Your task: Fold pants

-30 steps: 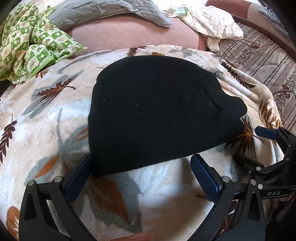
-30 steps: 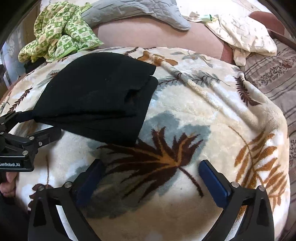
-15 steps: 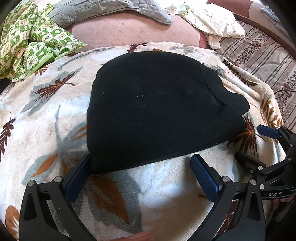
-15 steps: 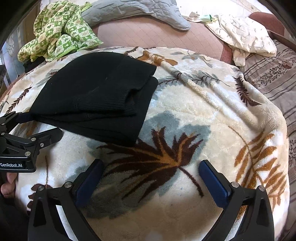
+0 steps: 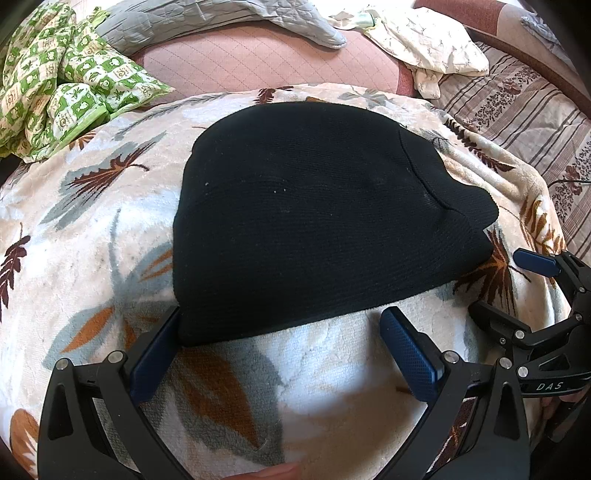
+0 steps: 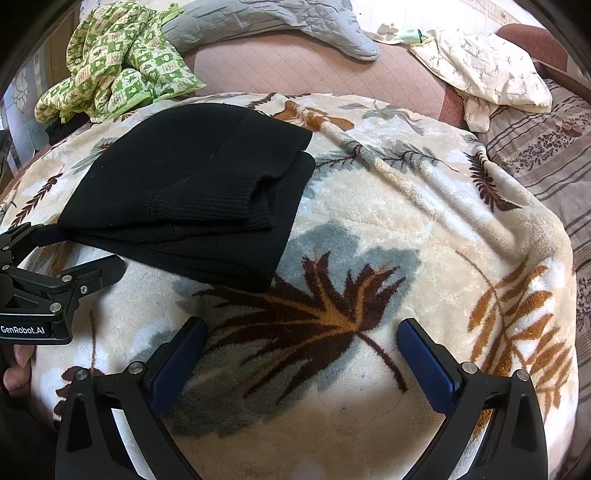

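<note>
Nearest us, the left gripper [image 5: 280, 332] stands wide open and holds nothing; its left finger [image 5: 155, 354] touches the near left corner of the black pants [image 5: 314, 221], while the other finger rests apart on the leaf-print blanket [image 5: 92, 240]. The right gripper [image 6: 301, 354] is just as wide open and empty, hovering over bare blanket to the right of the bundle, with nothing between its fingers.

The pants lie in the middle of the blanket as a compact folded stack. From the right wrist view we see the ribbed layers [image 6: 207, 199] piled unevenly, the upper layer set back from the lower one at the right edge.

We judge the fold nearly done, with tidying as the step in hand. To do it well, we would keep both claws low and flat, press along the near edge to settle the layers, and nudge the stepped right edge square rather than pinch it, since a grab on soft knit could drag the top layer off the stack.

Farther off lie a green patterned cloth [image 5: 62, 85], a grey quilt [image 6: 266, 22] and a cream cloth [image 6: 487, 70] on the bed.
</note>
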Available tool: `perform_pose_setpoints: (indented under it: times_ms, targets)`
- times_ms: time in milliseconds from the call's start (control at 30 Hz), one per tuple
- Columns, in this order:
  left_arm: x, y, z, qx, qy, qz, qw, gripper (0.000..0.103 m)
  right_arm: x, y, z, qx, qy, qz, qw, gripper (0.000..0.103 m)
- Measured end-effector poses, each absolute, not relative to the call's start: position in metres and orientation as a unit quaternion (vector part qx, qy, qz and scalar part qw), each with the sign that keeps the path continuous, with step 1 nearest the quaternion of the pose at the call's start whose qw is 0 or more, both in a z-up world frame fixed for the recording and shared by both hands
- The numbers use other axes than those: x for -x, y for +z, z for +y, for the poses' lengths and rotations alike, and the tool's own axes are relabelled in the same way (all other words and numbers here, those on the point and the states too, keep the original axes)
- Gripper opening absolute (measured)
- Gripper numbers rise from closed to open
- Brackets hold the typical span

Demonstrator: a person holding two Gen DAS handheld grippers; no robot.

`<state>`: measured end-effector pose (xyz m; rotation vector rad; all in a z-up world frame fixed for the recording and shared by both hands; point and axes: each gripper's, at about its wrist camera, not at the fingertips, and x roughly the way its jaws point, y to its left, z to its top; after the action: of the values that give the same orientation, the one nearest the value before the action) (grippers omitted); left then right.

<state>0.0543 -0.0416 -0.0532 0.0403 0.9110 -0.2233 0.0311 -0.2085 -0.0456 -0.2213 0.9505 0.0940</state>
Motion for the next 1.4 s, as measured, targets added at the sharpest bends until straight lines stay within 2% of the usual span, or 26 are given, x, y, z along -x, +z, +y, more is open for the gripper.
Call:
perform_pose_setpoints:
  times_ms: [1400]
  targets:
    - [-0.053, -0.053, -0.0385, -0.005, -0.113, 0.433, 0.894, 0.103, -0.0306, -0.0461, -0.2074, 0.108, 0.044, 0.456, 0.882, 0.102]
